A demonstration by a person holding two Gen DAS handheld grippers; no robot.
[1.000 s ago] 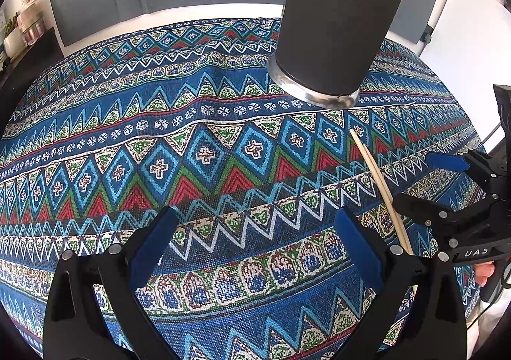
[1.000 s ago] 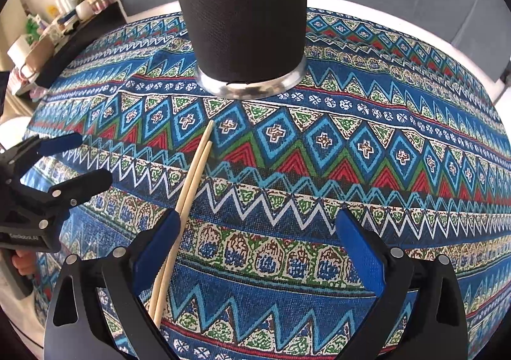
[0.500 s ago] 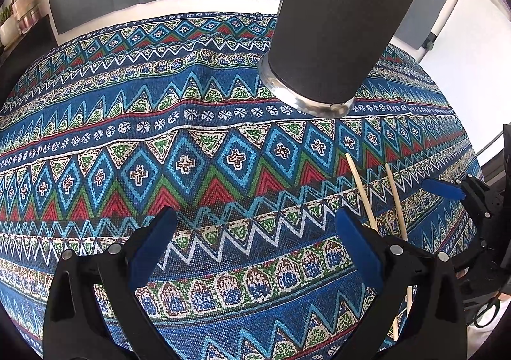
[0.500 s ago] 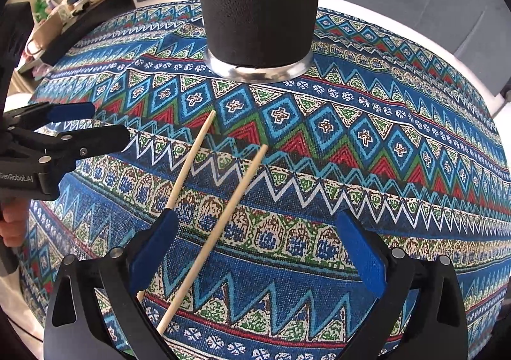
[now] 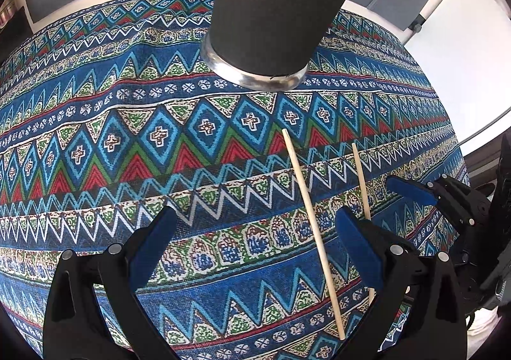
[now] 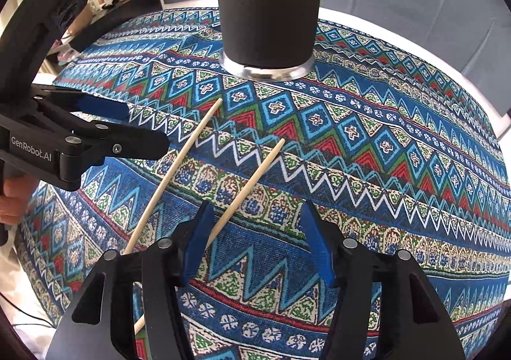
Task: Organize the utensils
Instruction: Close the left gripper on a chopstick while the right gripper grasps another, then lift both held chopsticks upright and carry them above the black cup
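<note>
Two wooden chopsticks lie flat on the patterned cloth (image 5: 166, 142) that covers the desk, side by side but apart, their far tips spread a little. Both point toward a tall dark cup (image 5: 274, 8) with a bright metal base ring, which stands upright on the cloth nearer the far edge of the desk; neither stick touches it.

In the left wrist view the left claw (image 5: 255, 245) stands wide, its blue pads well apart above the cloth. The longer-looking chopstick (image 5: 314, 232) runs between its fingers, closer to the right-hand pad, and no pad touches it. The second chopstick (image 5: 361, 181) passes behind the right-hand finger, which hides part of it.

In the right wrist view the right claw (image 6: 255, 245) is closing, its jaws at about half width. No pad presses on anything. The nearer chopstick (image 6: 249, 190) comes up just beside the left-hand blue pad, and its lower end is hidden behind that finger, so I cannot tell whether they touch. The other chopstick (image 6: 179, 174) lies outside the jaws, toward the left claw, which shows at the left of this view with part of a hand (image 6: 12, 200) on its handle.
</note>
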